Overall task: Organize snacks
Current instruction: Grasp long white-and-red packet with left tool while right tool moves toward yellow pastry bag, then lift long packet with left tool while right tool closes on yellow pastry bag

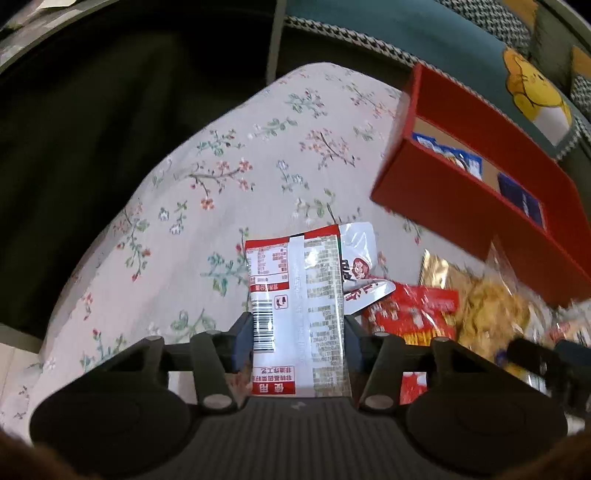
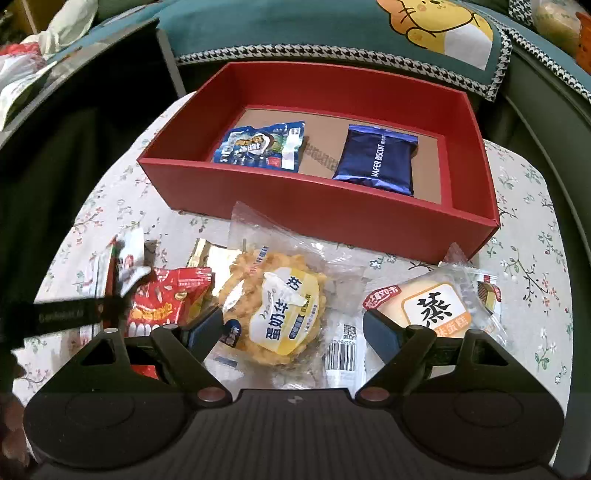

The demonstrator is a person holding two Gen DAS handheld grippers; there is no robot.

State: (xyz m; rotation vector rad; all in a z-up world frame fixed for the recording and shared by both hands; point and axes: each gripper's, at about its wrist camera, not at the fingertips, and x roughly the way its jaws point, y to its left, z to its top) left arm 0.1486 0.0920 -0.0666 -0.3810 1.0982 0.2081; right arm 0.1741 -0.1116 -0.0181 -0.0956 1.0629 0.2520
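Observation:
My left gripper (image 1: pixel 298 332) is shut on a red-and-white snack packet (image 1: pixel 295 288), its printed back facing the camera, the pads pressing on its two long edges. Behind it lie a white pouch (image 1: pixel 360 258) and a red crinkly packet (image 1: pixel 410 310). My right gripper (image 2: pixel 293 321) stands open low over a clear-wrapped egg waffle cookie (image 2: pixel 280 306), which lies between the fingers on the cloth. A red box (image 2: pixel 314 206) beyond holds a light blue packet (image 2: pixel 262 146) and a dark blue wafer biscuit packet (image 2: pixel 380 158).
A steamed cake packet (image 2: pixel 432 310) lies right of the cookie, with a red snack packet (image 2: pixel 170 295) and a gold wrapper (image 2: pixel 207 254) to its left. The floral tablecloth (image 1: pixel 221 184) drops into a dark gap on the left. A teal cushion (image 2: pixel 332 29) sits behind the box.

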